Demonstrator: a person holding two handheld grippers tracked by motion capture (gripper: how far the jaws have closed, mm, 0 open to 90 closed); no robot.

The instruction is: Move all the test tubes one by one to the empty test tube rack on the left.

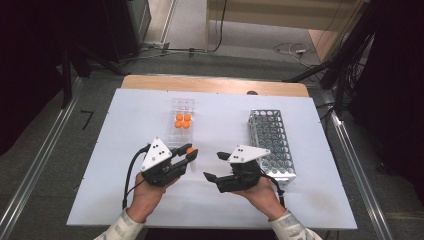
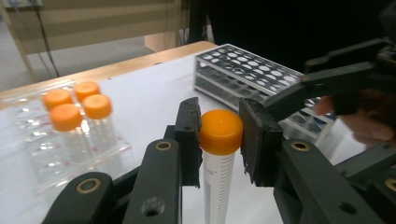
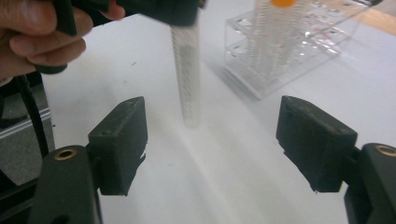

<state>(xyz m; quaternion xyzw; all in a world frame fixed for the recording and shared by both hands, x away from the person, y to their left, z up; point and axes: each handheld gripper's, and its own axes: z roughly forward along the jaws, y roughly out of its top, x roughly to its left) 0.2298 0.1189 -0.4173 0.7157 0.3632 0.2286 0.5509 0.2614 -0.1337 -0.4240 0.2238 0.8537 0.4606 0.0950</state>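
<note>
Four orange-capped tubes [image 1: 183, 121] are stood in one clear rack [image 1: 182, 105]; a fifth tube [image 2: 218, 154] is clamped by the left gripper [image 2: 219, 133] fingers. The right gripper [image 3: 210, 135] fingers are held apart. One metal rack [image 1: 271, 142] is seen.

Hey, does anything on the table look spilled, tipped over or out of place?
Nothing stands out. Four orange-capped tubes stand upright in the clear rack, the metal rack sits square, and the left hand-held gripper holds one capped tube upright.
</note>
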